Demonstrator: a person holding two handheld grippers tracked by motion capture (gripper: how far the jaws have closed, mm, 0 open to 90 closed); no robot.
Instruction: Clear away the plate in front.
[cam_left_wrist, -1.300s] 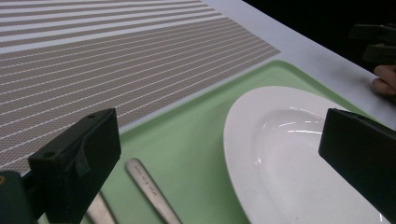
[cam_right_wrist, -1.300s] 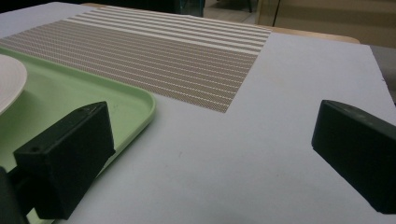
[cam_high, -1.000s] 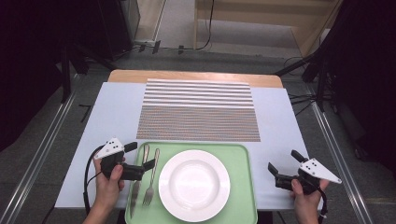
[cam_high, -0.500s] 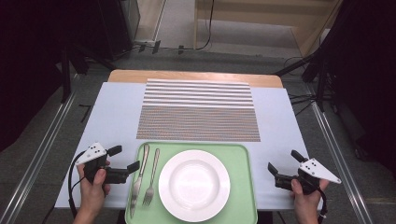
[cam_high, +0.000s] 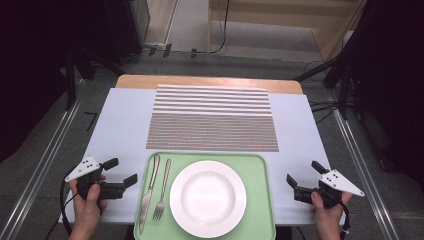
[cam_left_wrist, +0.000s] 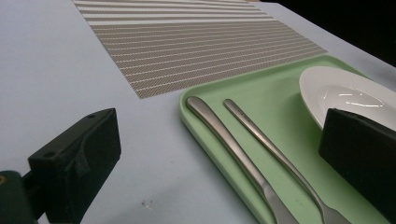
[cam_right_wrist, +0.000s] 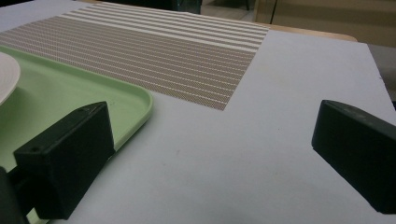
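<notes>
High view first: a green tray (cam_high: 260, 200) is set at the near edge of the table (cam_high: 120, 125), with a white plate (cam_high: 207, 198) sat in the middle of it and a knife (cam_high: 149, 192) and fork (cam_high: 162, 191) laid side by side just left of the plate. A striped placemat (cam_high: 212, 117) is spread just beyond the tray. The left gripper (cam_high: 120, 172) is held off the tray's left edge, jaws spread wide, nothing gripped. The right gripper (cam_high: 304, 175) is held off the right edge, also spread and empty.
</notes>
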